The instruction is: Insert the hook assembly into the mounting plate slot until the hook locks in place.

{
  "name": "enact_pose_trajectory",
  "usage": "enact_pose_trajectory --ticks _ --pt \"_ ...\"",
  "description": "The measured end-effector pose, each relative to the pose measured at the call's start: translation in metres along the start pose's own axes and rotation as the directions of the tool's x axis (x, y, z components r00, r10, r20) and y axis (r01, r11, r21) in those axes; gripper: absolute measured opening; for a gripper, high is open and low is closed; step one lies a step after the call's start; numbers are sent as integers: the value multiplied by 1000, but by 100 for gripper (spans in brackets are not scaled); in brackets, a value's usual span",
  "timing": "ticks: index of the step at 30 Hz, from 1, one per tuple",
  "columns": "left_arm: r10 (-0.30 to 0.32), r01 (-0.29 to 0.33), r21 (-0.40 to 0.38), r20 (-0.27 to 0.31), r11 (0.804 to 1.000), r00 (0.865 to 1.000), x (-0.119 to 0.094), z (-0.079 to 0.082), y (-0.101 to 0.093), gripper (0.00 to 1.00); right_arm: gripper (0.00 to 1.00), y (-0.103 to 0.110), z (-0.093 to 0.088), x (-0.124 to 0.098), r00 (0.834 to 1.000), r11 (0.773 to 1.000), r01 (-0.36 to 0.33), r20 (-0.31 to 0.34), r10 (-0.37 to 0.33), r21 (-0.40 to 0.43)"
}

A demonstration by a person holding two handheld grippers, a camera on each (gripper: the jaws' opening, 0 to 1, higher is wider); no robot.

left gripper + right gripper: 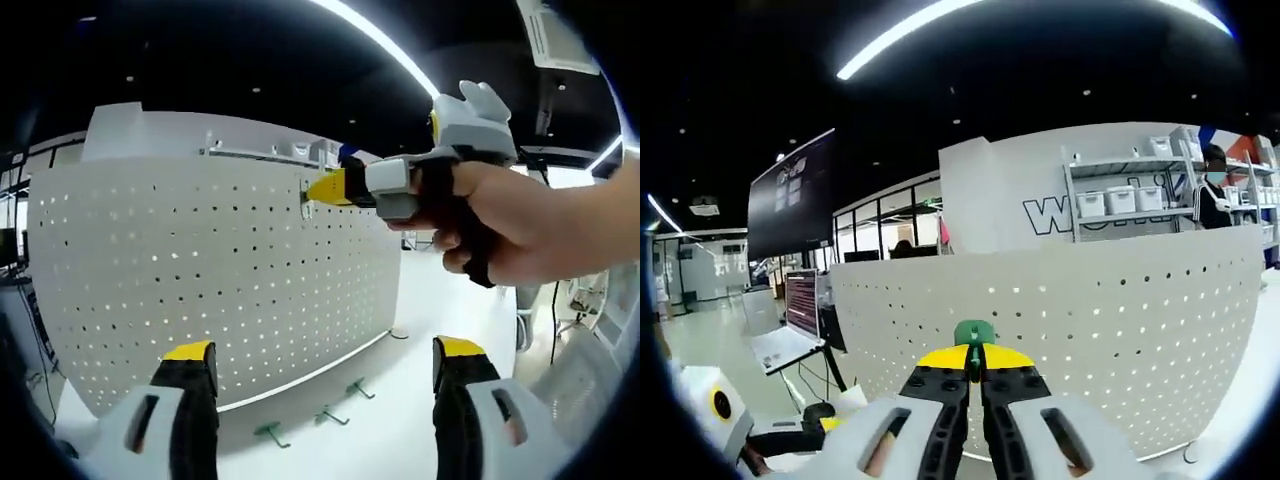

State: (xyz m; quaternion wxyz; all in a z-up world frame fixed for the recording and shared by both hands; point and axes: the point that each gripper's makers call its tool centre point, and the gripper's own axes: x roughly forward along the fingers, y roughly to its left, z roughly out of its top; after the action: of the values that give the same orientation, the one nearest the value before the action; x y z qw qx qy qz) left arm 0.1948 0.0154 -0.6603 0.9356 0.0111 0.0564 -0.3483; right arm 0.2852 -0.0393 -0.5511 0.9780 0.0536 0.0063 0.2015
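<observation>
The right gripper (975, 372) is clamped on a green hook (973, 334), pressing it against the pegboard (200, 270) near its top edge. The left gripper (325, 372) hangs with jaws apart below, above spare hooks (272, 434) on the counter (420, 330).

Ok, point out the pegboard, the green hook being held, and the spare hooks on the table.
pegboard (200, 270), left gripper view, its perforated face
green hook (974, 334), right gripper view, its head above the tips
spare hooks (270, 433), left gripper view, nearest hook's base

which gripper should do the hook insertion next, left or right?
Right. The right gripper is shut on a green hook at the pegboard. The left gripper is open, back from it.
</observation>
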Motion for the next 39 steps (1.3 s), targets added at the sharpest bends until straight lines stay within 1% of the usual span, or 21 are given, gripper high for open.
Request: enact_pose_trajectory --ticks 4,12,25,32,39 --pt "-7 7 4 -5 1000 1000 -3 -4 -2 91 0 0 5 6 1000 1000 9 13 -9 -8" --pt "-4 4 -15 -15 1000 1000 -9 -12 -2 90 0 -5 12 17 999 999 33 32 -33 2" --pt "11 -11 -19 -16 1000 1000 -17 -21 -2 90 0 -12 11 35 996 997 69 50 -70 17" --pt "22 -23 -15 -29 1000 999 -21 -28 1 90 0 -14 10 41 995 996 81 50 -82 28" --pt "28 -29 -10 -59 1000 998 -27 -40 3 90 0 -15 10 46 995 996 86 50 -87 28"
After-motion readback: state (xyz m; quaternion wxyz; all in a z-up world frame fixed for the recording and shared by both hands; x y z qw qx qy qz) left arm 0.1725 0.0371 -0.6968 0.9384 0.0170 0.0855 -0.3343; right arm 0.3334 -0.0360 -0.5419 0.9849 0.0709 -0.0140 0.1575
